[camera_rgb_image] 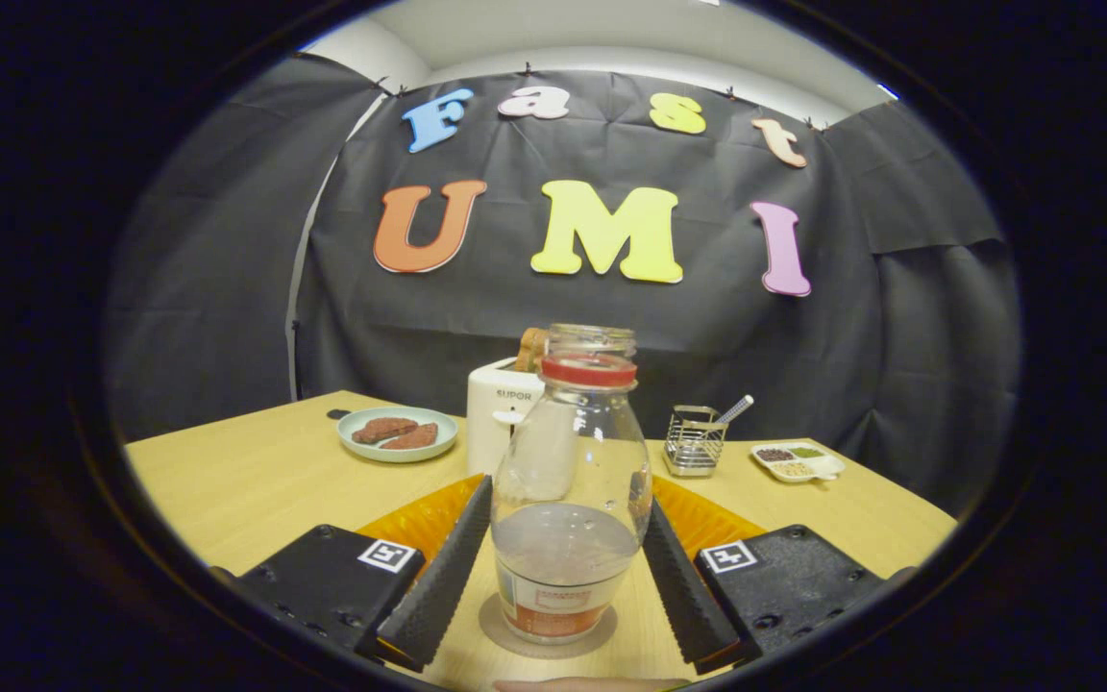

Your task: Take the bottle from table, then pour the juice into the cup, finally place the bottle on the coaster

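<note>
While the bottle [573,481] is standing on the coaster [548,634], the hand-held gripper [568,538] is bracketing it (contact unclear); releasing and withdrawing seems next.

Clear glossy bottle [571,490]; matt wood table [256,481]; wire-metal basket [694,440].

Worktop [256,481] is light wood. Far side: white toaster [499,413] with bread [531,348] sticking out the top. Beside it, pale green plate [398,434] with two brown pieces on it. Further along, wire rack [694,442] holding a utensil [735,410], then a small white tray [797,462] with divided compartments of seeds or grains. Orange mat [419,519] lies nearer.
</note>
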Demonstrator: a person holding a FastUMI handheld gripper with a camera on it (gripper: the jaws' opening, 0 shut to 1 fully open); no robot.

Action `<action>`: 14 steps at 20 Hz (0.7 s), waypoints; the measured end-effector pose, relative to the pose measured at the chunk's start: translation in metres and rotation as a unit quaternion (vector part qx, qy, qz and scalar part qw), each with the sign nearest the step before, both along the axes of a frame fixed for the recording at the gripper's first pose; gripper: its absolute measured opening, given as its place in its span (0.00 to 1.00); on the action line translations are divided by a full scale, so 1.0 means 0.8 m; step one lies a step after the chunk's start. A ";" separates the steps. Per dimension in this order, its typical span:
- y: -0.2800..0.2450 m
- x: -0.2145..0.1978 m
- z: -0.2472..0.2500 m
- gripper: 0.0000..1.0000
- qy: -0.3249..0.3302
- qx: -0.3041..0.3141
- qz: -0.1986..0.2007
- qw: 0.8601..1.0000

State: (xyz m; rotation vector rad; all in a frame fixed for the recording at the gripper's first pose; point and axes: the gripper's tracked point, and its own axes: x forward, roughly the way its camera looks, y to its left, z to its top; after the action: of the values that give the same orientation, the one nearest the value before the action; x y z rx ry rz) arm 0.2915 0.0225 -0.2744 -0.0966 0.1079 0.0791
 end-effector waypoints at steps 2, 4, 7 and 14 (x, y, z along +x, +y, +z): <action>0.002 -0.006 0.009 1.00 -0.009 0.012 0.004 1.000; 0.000 -0.011 0.023 1.00 -0.022 0.014 0.001 1.000; -0.001 -0.023 0.042 1.00 -0.033 0.017 -0.003 0.999; -0.011 -0.070 0.104 1.00 -0.069 0.029 -0.019 0.997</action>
State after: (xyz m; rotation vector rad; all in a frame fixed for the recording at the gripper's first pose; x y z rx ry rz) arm 0.2353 0.0133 -0.1908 -0.0425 -0.0313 0.0375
